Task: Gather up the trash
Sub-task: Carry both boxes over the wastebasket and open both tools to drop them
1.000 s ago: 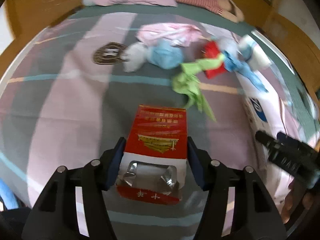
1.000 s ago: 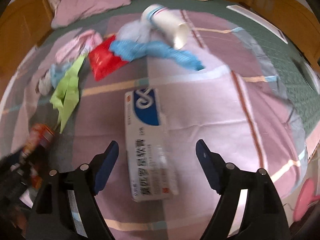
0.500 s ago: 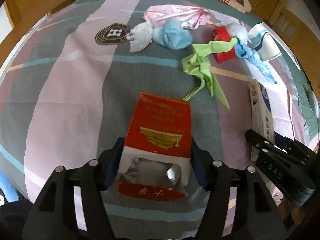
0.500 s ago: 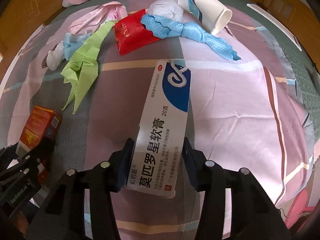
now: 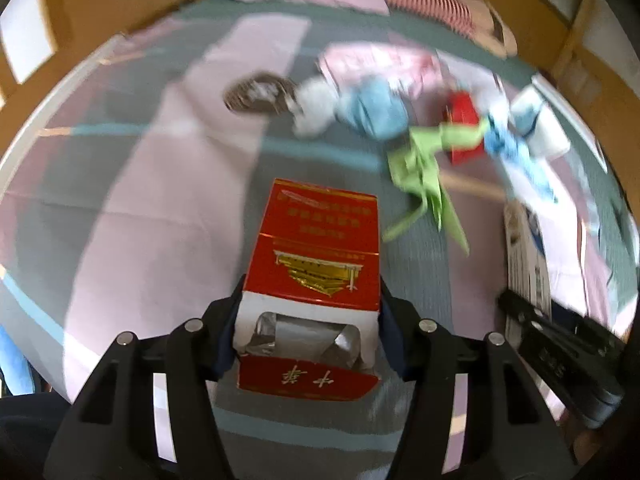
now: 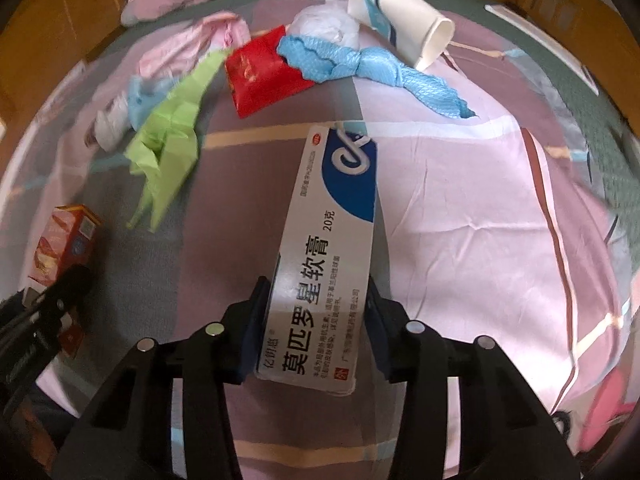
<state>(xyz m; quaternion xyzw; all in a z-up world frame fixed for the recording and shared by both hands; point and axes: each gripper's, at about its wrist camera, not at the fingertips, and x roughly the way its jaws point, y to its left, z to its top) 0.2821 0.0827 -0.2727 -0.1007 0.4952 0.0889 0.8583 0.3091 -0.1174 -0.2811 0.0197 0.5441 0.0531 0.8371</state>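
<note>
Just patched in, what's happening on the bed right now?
A person is clearing trash off the bedspread with two handheld grippers. The left gripper is closing on a red cigarette pack, its fingers against the sides. The right gripper is closing on a long white and blue ointment box. Not yet picked up: a green paper scrap, a red packet, a blue cloth and a tipped paper cup.

Soft daylight, fisheye warp, left-view motion blur.
</note>
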